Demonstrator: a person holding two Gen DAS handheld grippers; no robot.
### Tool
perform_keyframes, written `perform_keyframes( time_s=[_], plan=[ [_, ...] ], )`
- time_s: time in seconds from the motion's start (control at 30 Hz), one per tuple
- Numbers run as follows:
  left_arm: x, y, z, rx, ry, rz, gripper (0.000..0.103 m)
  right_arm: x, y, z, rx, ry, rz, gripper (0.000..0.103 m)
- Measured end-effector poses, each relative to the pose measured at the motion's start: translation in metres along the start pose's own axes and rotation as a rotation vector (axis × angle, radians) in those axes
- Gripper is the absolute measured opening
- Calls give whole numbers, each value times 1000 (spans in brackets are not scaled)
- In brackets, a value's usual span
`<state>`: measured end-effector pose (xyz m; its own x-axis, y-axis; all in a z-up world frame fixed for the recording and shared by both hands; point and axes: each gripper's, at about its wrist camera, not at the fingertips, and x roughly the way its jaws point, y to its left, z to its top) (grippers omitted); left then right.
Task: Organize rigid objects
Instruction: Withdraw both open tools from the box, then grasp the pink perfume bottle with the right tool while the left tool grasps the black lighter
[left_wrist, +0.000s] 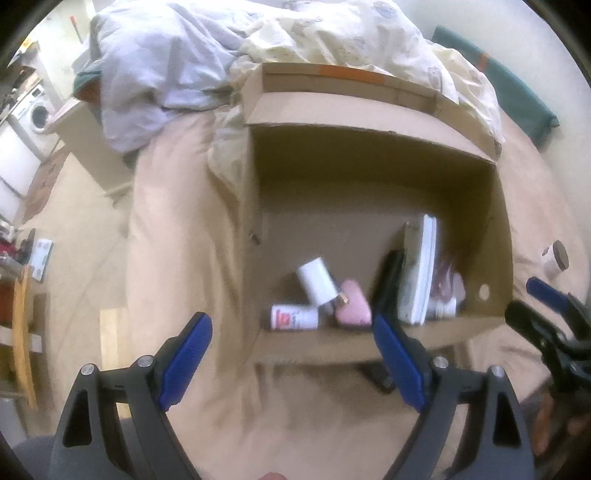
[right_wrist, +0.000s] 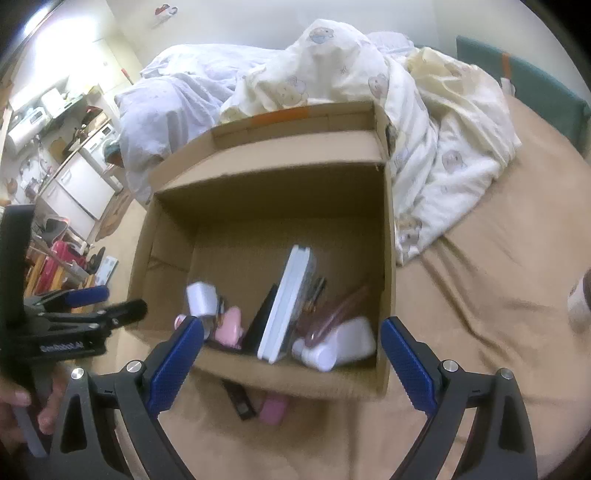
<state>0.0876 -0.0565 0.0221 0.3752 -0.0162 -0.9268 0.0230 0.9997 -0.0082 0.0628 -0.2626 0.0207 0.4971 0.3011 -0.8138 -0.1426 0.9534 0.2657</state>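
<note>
An open cardboard box (left_wrist: 332, 345) (right_wrist: 306, 380) stands on the tan bed sheet. Along its near wall lie a small white bottle with a red label (left_wrist: 294, 317), a white charger block (left_wrist: 317, 284) (right_wrist: 201, 297), a pink case (left_wrist: 352, 308) (right_wrist: 229, 326), a black flat item (left_wrist: 388, 280) (right_wrist: 264, 325), an upright white book (left_wrist: 421, 269) (right_wrist: 286, 302) and a white bottle (right_wrist: 338, 347). My left gripper (left_wrist: 291, 325) hovers open over the box's near edge, holding nothing. My right gripper (right_wrist: 291, 326) is open and empty there too.
A black stick (right_wrist: 240, 400) and a pink object (right_wrist: 273, 408) lie on the sheet before the box. A brown-lidded jar (left_wrist: 556, 258) (right_wrist: 580, 302) sits to the right. Crumpled bedding (right_wrist: 369, 92) is piled behind the box. Furniture and a washing machine (left_wrist: 37, 114) stand at the left.
</note>
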Motion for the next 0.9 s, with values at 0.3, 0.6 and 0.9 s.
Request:
perform_keyframes(
  time_s=[0.3,0.6,0.9],
  plan=[
    [-2,8,-38,-21,25,6,88,-9,8,-34,-5,38,2,102],
    [19,12,-51,-40,58,-9,88,-4,2,-63,41,110,-25,102],
    [22,28,-55,-113,104,24,88,15,-16,-71,157,184,5,102]
  ],
)
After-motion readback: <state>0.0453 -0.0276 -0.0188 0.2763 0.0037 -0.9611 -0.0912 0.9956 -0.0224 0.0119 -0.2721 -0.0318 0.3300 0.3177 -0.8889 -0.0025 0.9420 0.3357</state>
